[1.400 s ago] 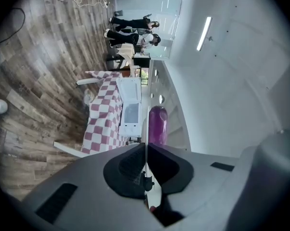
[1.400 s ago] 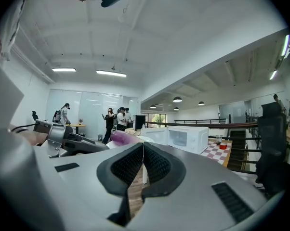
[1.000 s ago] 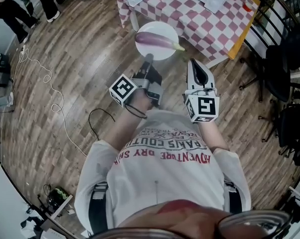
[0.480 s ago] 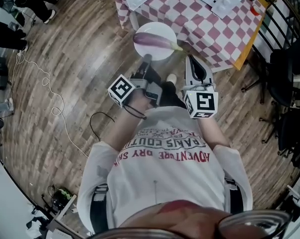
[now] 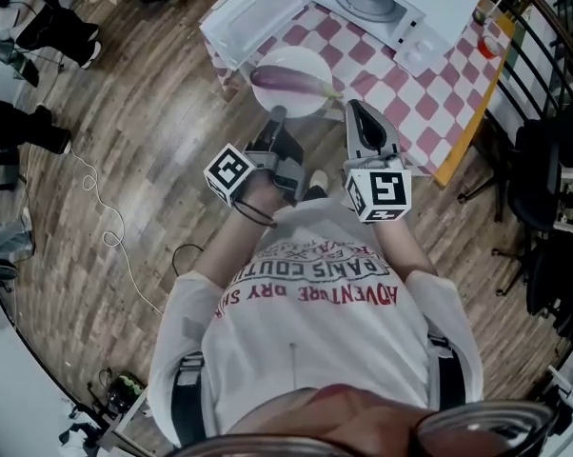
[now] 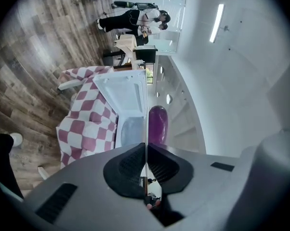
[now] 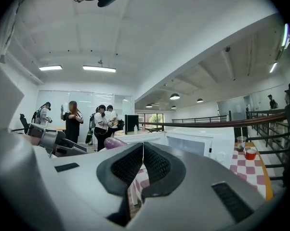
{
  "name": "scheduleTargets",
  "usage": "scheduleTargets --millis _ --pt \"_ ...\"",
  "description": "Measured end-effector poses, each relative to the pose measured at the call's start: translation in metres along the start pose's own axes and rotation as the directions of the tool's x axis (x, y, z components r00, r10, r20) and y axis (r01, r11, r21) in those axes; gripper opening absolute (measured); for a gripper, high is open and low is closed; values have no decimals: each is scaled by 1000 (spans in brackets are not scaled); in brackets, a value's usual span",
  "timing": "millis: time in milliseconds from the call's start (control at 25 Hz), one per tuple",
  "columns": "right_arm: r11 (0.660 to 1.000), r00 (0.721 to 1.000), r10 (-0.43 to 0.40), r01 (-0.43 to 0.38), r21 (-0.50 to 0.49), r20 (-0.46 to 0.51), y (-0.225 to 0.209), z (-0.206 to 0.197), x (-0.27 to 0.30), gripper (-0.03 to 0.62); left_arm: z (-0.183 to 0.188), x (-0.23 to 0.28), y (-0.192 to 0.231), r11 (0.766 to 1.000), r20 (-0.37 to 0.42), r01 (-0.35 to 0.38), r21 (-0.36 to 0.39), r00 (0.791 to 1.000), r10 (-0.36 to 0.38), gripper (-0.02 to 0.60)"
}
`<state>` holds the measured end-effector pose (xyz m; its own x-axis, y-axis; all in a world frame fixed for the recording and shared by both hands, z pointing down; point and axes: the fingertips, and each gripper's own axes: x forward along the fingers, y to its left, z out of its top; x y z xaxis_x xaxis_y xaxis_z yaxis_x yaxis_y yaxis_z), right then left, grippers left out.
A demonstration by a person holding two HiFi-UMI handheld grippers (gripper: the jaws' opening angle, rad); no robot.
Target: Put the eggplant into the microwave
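A purple eggplant (image 5: 288,79) lies on a white plate (image 5: 310,103). My left gripper (image 5: 277,115) is shut on the plate's near rim and holds it level in front of a white microwave (image 5: 372,3) whose door (image 5: 253,12) stands open. In the left gripper view the plate's rim (image 6: 146,105) shows edge-on between the shut jaws (image 6: 146,150), with the eggplant (image 6: 158,124) beyond. My right gripper (image 5: 356,109) is shut on nothing, just right of the plate. In the right gripper view (image 7: 142,160) the microwave (image 7: 203,146) lies ahead.
The microwave stands on a table with a red-and-white checked cloth (image 5: 415,89). A red cup (image 5: 489,46) sits at its far right corner. Dark chairs (image 5: 543,150) stand to the right. A cable (image 5: 96,174) lies on the wood floor at left; people (image 7: 72,119) stand further off.
The table and the open microwave have come nearer and into fuller view. Both grippers moved forward with the plate and eggplant, which now hang over the table's near edge.
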<state>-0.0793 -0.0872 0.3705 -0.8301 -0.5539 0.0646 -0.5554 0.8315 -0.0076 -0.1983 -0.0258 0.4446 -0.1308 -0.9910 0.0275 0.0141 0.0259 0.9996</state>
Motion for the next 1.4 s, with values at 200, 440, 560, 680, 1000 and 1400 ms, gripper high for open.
scheduleTargets --millis 200,440,560,680,1000,1400 --pt "1000 1000 -20 20 8 -6 -67 0 54 26 -1 85 2 1000 -21 -14 13 1000 15 35" --pt "994 994 -105 105 -5 -24 -128 -3 94 26 -1 156 13 998 -57 -53 20 997 54 35" --pt "984 983 -178 178 -7 -46 -155 -10 108 26 -2 187 19 998 -88 -66 22 994 68 35" --pt "972 969 -235 236 4 -72 -174 -18 119 26 -3 219 25 996 -142 -86 23 986 88 35" --pt "904 899 -415 425 47 -139 -217 -37 153 26 0 292 43 989 -292 -142 37 945 147 35" --pt "821 810 -535 566 80 -242 -241 -87 197 26 15 364 93 974 -394 -202 105 891 227 35"
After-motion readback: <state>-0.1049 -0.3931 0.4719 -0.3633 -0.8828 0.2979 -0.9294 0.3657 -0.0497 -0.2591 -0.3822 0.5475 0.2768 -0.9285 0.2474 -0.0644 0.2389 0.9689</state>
